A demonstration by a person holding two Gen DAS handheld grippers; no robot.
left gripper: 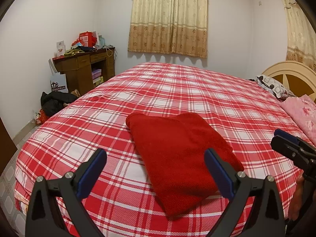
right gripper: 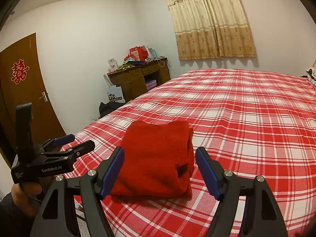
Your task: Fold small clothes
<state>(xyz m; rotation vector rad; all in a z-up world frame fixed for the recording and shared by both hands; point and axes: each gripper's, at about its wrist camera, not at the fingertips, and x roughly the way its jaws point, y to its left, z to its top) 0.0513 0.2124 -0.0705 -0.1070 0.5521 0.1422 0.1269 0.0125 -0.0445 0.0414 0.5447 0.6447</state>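
Both the left gripper [left gripper: 156, 174] and right gripper [right gripper: 160, 170] hover with jaws apart, empty. Just ahead lies the folded red garment [left gripper: 177, 158]; a careless snag there could undo its folds.

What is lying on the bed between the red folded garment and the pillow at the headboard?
Nothing: only bare plaid bedsheet lies between the red folded garment and the pillow. The left wrist view shows this.
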